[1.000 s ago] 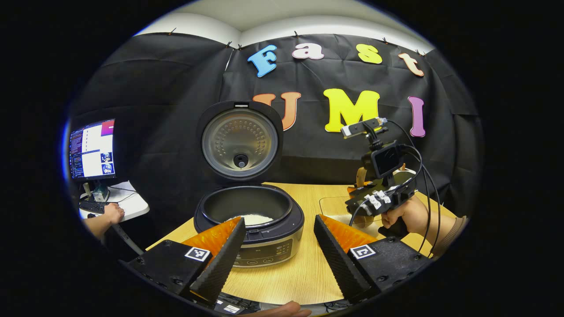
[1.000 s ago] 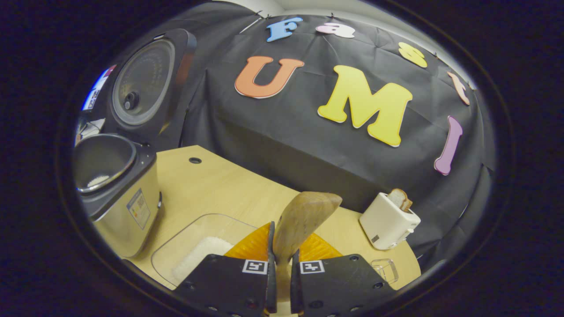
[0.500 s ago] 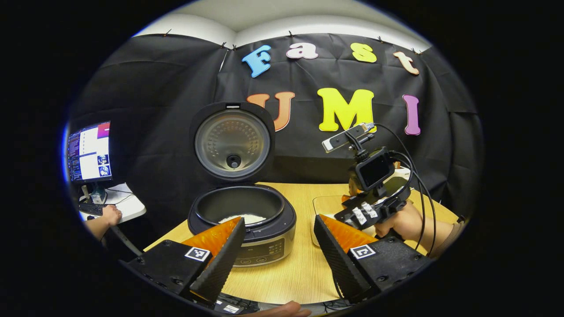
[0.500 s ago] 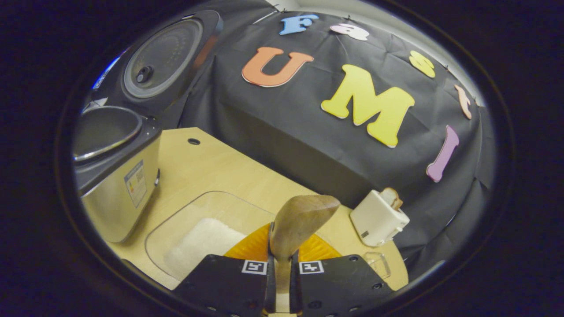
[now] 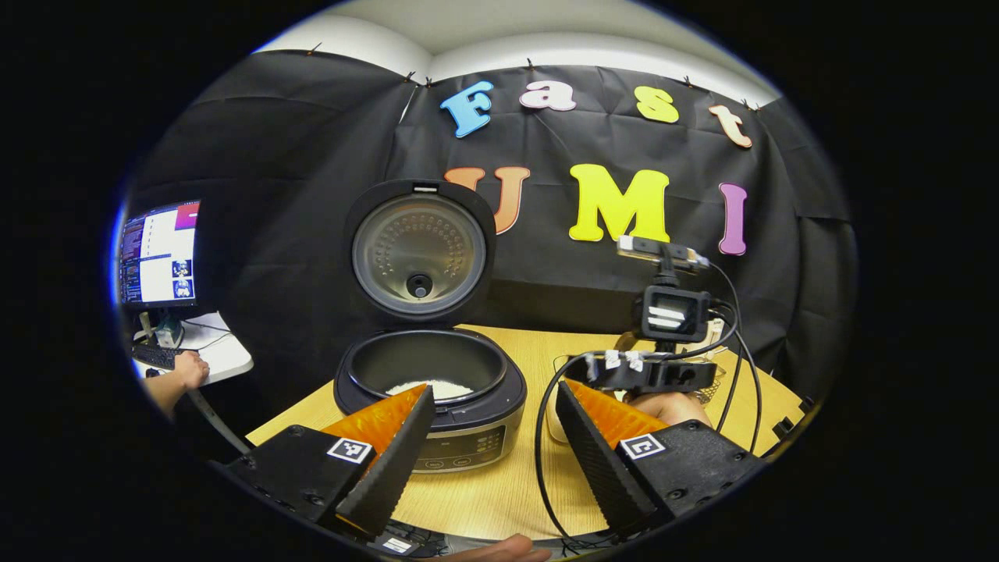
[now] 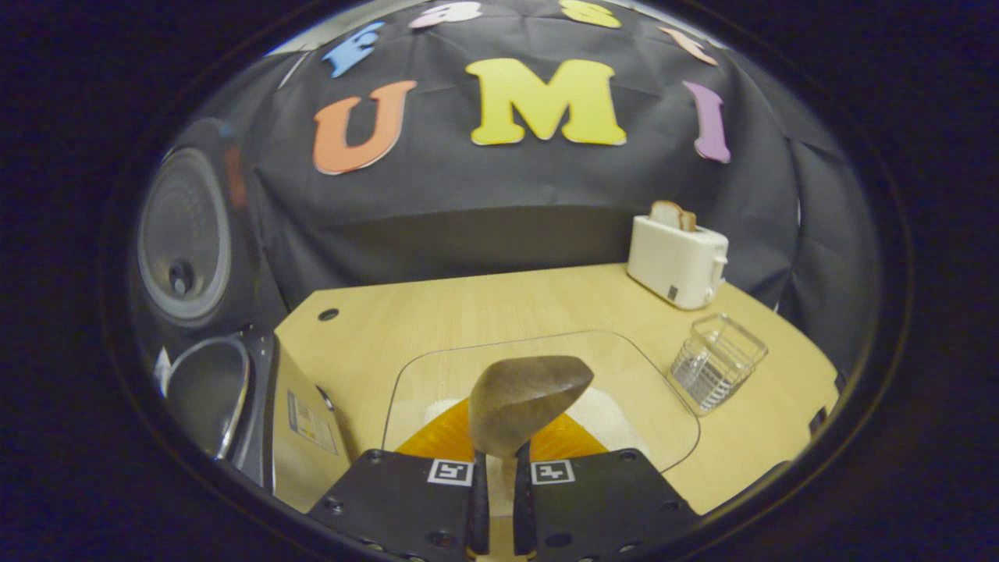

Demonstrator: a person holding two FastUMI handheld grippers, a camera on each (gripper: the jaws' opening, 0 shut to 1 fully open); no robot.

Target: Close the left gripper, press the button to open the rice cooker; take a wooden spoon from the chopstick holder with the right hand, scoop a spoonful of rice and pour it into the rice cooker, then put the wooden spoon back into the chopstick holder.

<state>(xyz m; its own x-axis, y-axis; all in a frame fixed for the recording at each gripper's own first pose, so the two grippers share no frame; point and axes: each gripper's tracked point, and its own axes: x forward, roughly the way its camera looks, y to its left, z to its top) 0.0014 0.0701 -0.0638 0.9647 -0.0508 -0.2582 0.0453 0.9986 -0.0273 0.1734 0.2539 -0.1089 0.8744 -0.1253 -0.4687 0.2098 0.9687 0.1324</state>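
**Lid up, rice in pot, spoon not yet returned**

Rice cooker (image 5: 433, 390) sits open on the worktop (image 5: 499, 492), lid (image 5: 419, 248) upright, so I take the button press as done. A patch of white rice (image 5: 433, 388) lies in the inner pot; I judge one scoop already poured.

My right tool (image 6: 499, 468) is clamped on the wooden spoon (image 6: 524, 402), bowl pointing forward above the clear rice tray (image 6: 663, 406). I can't tell whether the bowl carries any rice.

My left tool (image 5: 492, 437) hangs with its jaws spread wide, empty, in front of the cooker.

Left to do: drop the spoon into the wire chopstick holder (image 6: 716, 373), empty, right of the tray near the toaster (image 6: 676, 257).
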